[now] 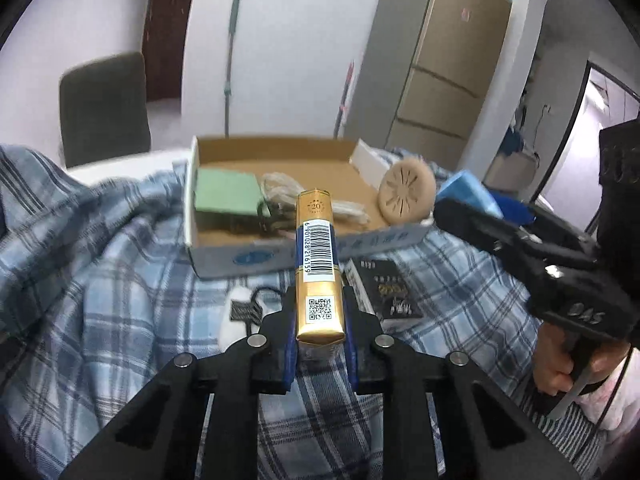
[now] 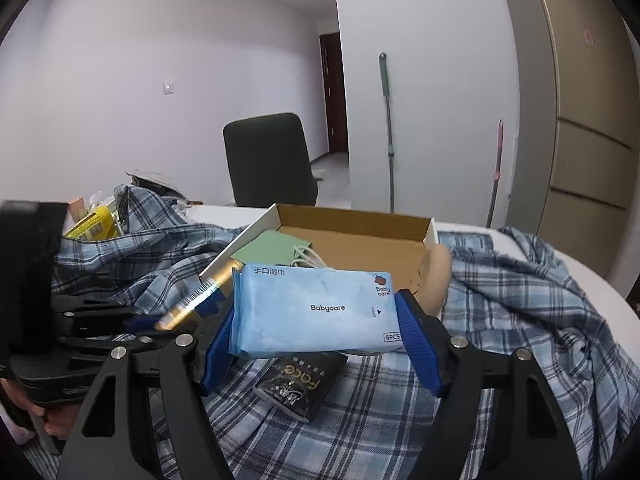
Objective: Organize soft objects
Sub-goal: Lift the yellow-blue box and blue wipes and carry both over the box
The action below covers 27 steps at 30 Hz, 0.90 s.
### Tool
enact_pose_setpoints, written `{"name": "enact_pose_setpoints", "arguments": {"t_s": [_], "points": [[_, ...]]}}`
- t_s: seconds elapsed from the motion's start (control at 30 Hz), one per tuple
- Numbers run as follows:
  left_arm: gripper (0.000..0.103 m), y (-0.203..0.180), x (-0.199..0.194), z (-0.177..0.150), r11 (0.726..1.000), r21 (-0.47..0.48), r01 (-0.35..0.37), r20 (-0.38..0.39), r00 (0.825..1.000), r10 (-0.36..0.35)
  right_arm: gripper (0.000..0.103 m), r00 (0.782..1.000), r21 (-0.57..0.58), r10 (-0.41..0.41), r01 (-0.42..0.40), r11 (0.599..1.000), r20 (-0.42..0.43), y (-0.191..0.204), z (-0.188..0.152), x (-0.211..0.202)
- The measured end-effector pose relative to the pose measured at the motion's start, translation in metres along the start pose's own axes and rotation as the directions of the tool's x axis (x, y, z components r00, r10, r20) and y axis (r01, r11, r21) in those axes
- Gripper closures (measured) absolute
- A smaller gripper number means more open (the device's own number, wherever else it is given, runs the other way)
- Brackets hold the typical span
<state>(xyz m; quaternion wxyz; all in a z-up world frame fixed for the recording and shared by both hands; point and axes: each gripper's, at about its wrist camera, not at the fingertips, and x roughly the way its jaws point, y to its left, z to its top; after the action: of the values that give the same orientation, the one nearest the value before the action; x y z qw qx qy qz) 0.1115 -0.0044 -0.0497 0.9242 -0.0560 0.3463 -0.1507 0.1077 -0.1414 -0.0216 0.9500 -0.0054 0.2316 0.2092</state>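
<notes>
My left gripper [image 1: 319, 300] is shut on a gold and blue cigarette pack [image 1: 318, 264], held above the plaid cloth just in front of the open cardboard box [image 1: 312, 160]. My right gripper [image 2: 316, 320] is shut on a light blue Babycare wet-wipe pack [image 2: 312, 308], held in front of the same box [image 2: 360, 236]. The box holds a green pouch [image 1: 226, 190], a white cable bundle [image 1: 280, 188] and a beige round sponge [image 1: 406, 192] leaning on its right wall. The left gripper with the gold pack [image 2: 192, 300] shows at left in the right wrist view.
A black sachet [image 1: 388, 292] [image 2: 300, 380] and a white tagged cotton item [image 1: 236, 314] lie on the blue plaid cloth [image 1: 100, 260]. A dark chair [image 2: 268, 160], a mop [image 2: 386, 128] and a cabinet [image 1: 448, 60] stand behind. Yellow packets [image 2: 90, 224] lie at far left.
</notes>
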Motion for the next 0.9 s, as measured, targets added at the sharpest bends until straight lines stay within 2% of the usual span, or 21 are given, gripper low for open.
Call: {"name": "enact_pose_setpoints", "arguments": {"t_s": [0.13,0.23,0.37,0.53,0.73,0.9], "points": [[0.083,-0.017,-0.029,-0.002,0.996,0.088,-0.017,0.154,0.988,0.003,0.031,0.998,-0.018,-0.014,0.015,1.000,0.058,0.004,0.000,-0.010],[0.082,-0.032,-0.050,-0.007,0.987,0.151,-0.061,0.276,0.961,0.017,0.031,0.993,-0.027,-0.031,0.034,0.999,0.110,0.005,0.000,-0.020],[0.082,-0.038,-0.067,-0.010,0.981,0.174,-0.089,0.381,0.924,0.016,0.031,0.982,-0.039,-0.061,0.069,0.997,0.176,0.009,0.000,-0.030],[0.083,-0.037,-0.076,-0.011,0.981,0.168,-0.099,0.447,0.894,0.013,0.031,0.972,-0.042,-0.067,0.079,0.996,0.226,0.010,0.001,-0.038],[0.082,-0.037,-0.083,-0.015,0.979,0.174,-0.105,0.474,0.880,0.010,0.030,0.964,-0.039,-0.054,0.066,0.997,0.258,0.009,0.000,-0.042],[0.082,-0.036,-0.085,-0.017,0.980,0.169,-0.107,0.486,0.874,0.012,0.030,0.966,-0.038,-0.053,0.065,0.997,0.251,0.007,0.001,-0.039]]}}
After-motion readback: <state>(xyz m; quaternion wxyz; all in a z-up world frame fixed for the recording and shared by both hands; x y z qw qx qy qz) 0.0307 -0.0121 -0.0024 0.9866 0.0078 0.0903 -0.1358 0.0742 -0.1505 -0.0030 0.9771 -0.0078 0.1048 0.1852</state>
